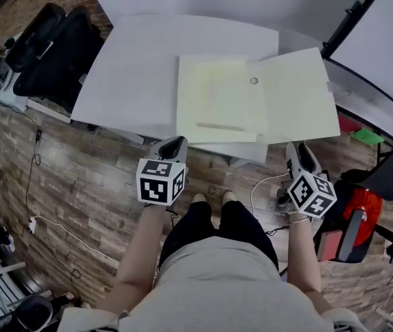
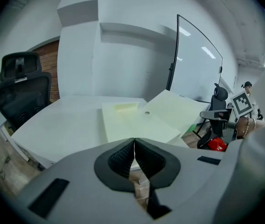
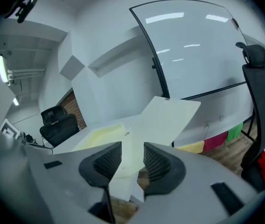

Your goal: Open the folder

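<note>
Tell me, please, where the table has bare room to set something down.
The table is bare left of the folder, toward the chair, and behind it. The right end is crowded: the folder's cover overhangs that edge.

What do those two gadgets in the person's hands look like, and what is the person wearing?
Each is a light grey handheld tool. The left gripper and right gripper both end in two jaws lined with black ribbed pads. Each carries a white cube printed with black square markers. The person wears a light grey top; the forearms are bare.
</note>
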Motion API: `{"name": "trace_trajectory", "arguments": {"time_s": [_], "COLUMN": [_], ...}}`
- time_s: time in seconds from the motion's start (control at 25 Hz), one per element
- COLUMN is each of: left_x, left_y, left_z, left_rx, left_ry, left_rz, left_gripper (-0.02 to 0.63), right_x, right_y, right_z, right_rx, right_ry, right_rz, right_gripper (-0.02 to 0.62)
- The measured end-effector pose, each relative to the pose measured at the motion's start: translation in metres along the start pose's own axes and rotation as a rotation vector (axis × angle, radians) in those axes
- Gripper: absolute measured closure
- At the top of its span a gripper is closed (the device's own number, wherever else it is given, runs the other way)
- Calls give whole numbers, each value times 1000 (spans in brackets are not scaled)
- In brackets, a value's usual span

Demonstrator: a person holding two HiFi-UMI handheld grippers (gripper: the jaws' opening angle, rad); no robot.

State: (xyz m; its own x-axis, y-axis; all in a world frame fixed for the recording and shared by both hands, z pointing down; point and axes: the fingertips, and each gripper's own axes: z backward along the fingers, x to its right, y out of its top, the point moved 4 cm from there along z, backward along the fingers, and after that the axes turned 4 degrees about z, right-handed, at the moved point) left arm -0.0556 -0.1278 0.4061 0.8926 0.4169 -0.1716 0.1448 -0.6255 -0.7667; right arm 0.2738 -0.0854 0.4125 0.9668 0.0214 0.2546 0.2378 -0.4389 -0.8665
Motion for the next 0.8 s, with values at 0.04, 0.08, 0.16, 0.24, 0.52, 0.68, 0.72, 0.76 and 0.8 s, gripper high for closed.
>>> {"name": "trace_trajectory", "arguments": {"time_s": [0.04,0.08,0.16,0.24,0.52,0.68,0.72,0.76,0.8], "left_x": [1,3,7,14,40,47,48,49,50], "left_y": [3,6,15,23,51,63,65,66,68], "left_z": [2,5,10,14,32,38,39,39,39], "left_rx": [12,27,66,111,238,309,328,343,353], "left_ry": [-10,-21,-55,-98,-185,-228,-240,-249,-252], "left_rz": [1,4,17,37,54,64,71,78,80], "left_gripper": [588,588,588,588,588,588,588,588,588], "right_x": [-6,-13,-27,-41,-96,-131,-137,-143,-149], "right_y": [4,8,15,22,51,66,68,70,71], "right_z": [2,3,3,2,9,14,13,12,12], "right_rx": [10,19,32,45,98,129,133,135,137], "right_ry": [12,27,65,106,266,360,382,403,423], "right_rz": [8,16,29,35,121,197,209,219,229], "right_gripper": [459,458,458,459,459,459,459,459,459]}}
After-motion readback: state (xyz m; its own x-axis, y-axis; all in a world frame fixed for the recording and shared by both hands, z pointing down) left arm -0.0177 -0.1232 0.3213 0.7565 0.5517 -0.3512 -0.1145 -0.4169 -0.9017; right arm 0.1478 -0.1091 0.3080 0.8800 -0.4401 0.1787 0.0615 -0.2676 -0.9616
